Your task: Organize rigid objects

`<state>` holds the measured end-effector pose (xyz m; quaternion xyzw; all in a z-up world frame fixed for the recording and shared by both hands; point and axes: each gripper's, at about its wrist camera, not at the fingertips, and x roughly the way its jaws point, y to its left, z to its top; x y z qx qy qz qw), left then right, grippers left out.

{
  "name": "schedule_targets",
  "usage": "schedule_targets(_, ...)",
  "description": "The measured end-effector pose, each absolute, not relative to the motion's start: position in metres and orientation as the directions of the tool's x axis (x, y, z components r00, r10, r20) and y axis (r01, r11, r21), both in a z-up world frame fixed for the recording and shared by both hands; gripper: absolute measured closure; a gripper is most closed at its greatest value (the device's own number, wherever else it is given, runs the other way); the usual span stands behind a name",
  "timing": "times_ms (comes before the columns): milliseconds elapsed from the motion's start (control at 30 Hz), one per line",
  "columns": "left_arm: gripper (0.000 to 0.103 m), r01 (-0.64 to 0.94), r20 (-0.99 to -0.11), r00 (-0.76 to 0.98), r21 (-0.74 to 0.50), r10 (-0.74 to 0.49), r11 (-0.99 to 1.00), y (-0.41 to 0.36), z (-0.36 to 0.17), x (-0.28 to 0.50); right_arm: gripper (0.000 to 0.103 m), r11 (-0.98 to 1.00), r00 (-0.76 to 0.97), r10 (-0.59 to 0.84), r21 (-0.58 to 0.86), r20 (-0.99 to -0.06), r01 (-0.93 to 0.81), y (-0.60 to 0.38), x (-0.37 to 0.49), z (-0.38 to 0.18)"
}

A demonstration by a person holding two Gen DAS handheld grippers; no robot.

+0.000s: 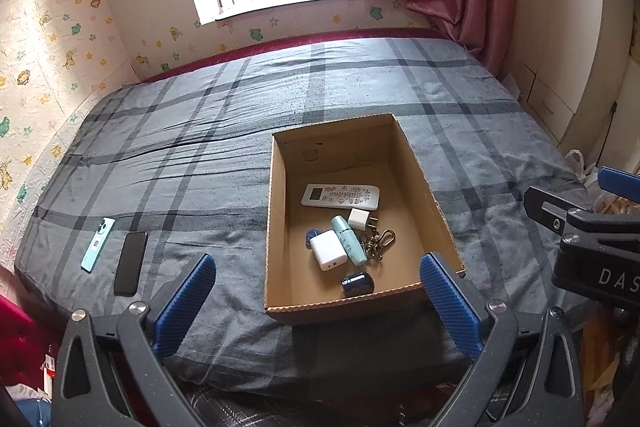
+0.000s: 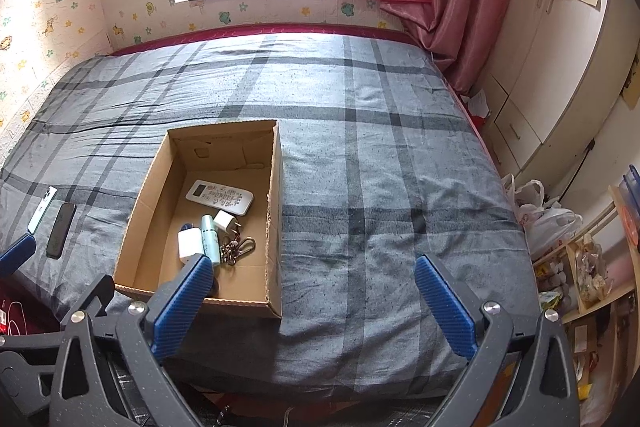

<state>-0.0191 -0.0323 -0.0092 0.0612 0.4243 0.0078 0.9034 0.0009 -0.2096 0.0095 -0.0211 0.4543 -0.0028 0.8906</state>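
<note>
The sorting looks partly done. Two phones are not yet in the box: a green phone (image 1: 98, 245) and a black phone (image 1: 131, 263) lie side by side on the bed (image 1: 360, 99), at the lower left of the left wrist view.

The cardboard box (image 1: 276, 227) sits in the middle of that view. Inside it are a white remote (image 1: 340, 196), a small white plug (image 1: 359, 219), a bigger white charger (image 1: 329, 249), a green tube (image 1: 349, 240), a bunch of keys (image 1: 378, 245) and a dark blue little thing (image 1: 357, 284).

The left hand-held gripper (image 1: 318, 273) is spread wide and holds nothing. The right hand-held gripper (image 2: 312, 273) is spread wide too, and bare.

The next move is likely the left one reaching to a phone. Phones are flat, so it may be hard to pinch.
</note>
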Motion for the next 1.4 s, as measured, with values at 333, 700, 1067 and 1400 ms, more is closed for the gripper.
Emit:
schedule_targets(333, 0.0, 0.047, -0.784, 0.618, 0.113, 0.06, 0.993, -0.035, -0.02, -0.015, 0.0, 0.999, 0.564, -0.023, -0.037, -0.825, -0.014, -0.209, 0.005, -0.002)
schedule_targets(700, 0.0, 0.044, -0.791, 0.609, 0.114, 0.063, 0.993, -0.036, -0.025, -0.014, 0.0, 1.0, 0.558, -0.018, -0.029, -0.83, -0.011, -0.21, 0.006, -0.007)
schedule_targets(1067, 0.0, 0.045, -0.79, 0.61, 0.117, 0.065, 0.992, -0.039, -0.025, -0.015, 0.0, 1.0, 0.557, -0.012, -0.023, -0.83, -0.012, -0.21, 0.005, -0.007)
schedule_targets(1400, 0.0, 0.064, -0.789, 0.612, 0.113, 0.051, 0.992, -0.041, -0.026, -0.014, 0.0, 0.999, 0.556, -0.02, -0.031, -0.831, -0.011, -0.211, 0.005, -0.006)
